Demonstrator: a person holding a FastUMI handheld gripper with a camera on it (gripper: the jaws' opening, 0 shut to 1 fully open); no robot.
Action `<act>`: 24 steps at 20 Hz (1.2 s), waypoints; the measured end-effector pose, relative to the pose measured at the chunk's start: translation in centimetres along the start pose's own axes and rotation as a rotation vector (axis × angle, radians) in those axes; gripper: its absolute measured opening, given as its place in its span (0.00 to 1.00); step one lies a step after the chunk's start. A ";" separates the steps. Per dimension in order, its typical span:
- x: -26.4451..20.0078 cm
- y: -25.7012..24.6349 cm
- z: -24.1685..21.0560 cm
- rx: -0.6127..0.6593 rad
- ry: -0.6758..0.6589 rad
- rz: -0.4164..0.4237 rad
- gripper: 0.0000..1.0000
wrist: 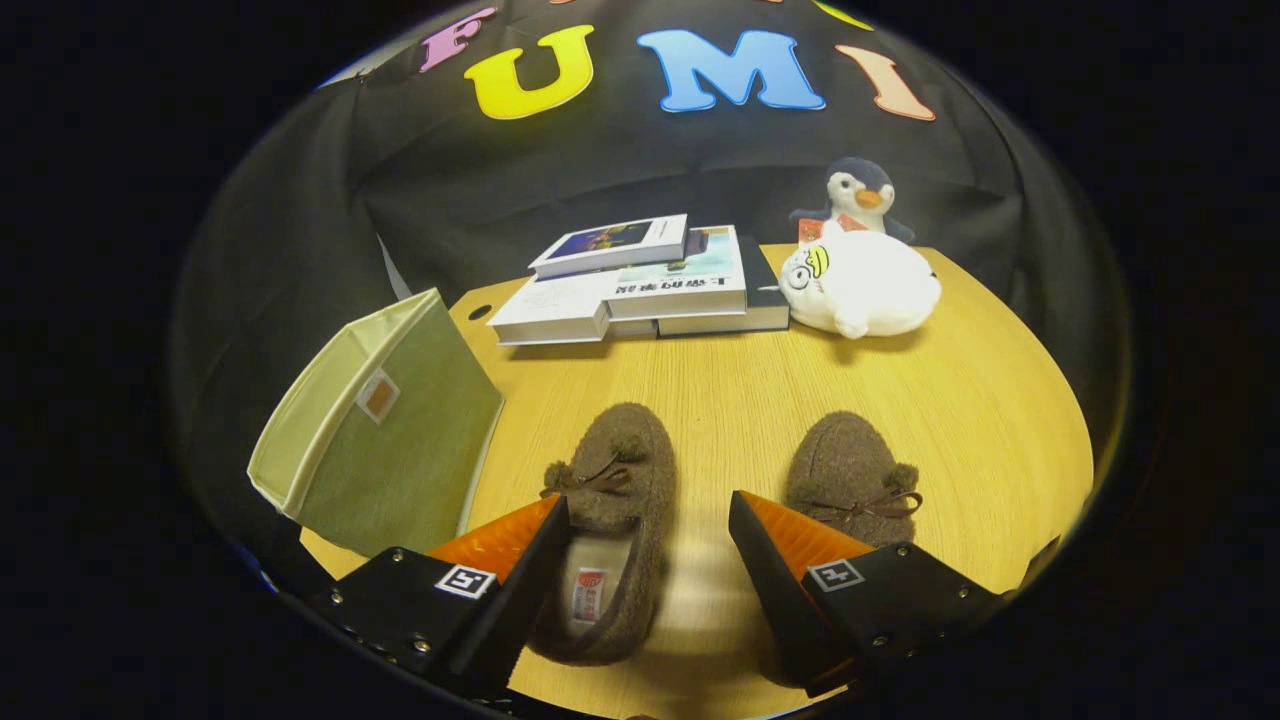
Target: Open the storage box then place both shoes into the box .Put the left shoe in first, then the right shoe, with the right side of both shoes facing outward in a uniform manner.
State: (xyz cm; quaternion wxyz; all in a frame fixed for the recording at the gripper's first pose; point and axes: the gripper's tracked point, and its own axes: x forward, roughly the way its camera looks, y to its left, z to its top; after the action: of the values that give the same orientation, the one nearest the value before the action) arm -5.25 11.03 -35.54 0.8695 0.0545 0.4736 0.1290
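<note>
Spread wide and gripping nothing, the gripper (648, 520) hangs low over the wooden table (1000, 420), tilted down at it, with the brown left shoe (610, 520) lying between its fingers, close against the left one, toe pointing away. Behind the right finger sits the right shoe (850, 478), also toe away, well apart from its mate. Left of the shoes the green storage box (385, 430) stands tilted, with books (640, 290) and two plush toys (860, 280) beyond.
</note>
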 end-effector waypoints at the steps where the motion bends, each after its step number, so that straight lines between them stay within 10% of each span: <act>1: 0.3 -0.2 -0.7 -0.010 0.017 -0.003 0.98; 11: 2.5 -0.6 -3.9 -0.031 0.131 -0.014 0.87; 16: 2.5 0.8 -4.3 0.046 0.172 0.032 0.34; 20: 2.0 -0.3 -3.8 0.097 0.175 -0.021 0.30; 21: 2.3 -0.1 -4.2 0.135 0.187 -0.014 0.02; 24: 1.9 0.4 -3.9 0.200 0.194 0.004 0.01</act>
State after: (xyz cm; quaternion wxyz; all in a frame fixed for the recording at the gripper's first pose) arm -7.62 11.86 -39.17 0.8096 0.1294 0.5659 0.0877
